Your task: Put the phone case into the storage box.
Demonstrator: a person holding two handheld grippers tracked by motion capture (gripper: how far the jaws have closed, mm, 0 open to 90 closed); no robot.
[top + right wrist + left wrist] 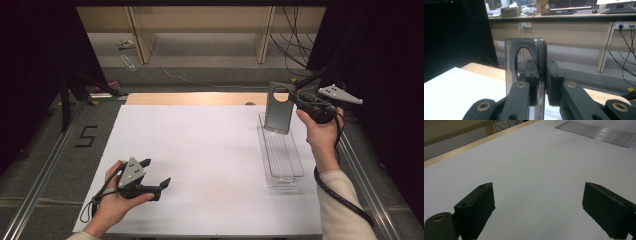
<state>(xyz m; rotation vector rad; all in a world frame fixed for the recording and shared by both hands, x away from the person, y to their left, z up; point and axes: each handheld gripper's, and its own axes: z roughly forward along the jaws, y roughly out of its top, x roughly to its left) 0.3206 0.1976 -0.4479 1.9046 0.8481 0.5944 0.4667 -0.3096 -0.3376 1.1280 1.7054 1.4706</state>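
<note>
White tabletop (210, 150) carried a clear ribbed tray (282, 155). Right gripper (543, 82) clamped a smoky plastic panel with a round hole (279, 112), upright over the tray's far end, apparently unplaced. Left gripper (152, 177) rested wide, empty.

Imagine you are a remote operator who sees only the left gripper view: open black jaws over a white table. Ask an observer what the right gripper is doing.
Operator: Where is the right gripper?
Observer: The right gripper is raised over the table's far right, above the far end of a clear ribbed plastic tray.
Operator: Is it holding anything?
Observer: Yes, its jaws are shut on a flat smoky-grey translucent plate with a round hole near its top, held upright.
Operator: Does the plate touch the tray?
Observer: Its lower edge sits at the tray's far end in the high view; I cannot tell whether they touch.
</note>
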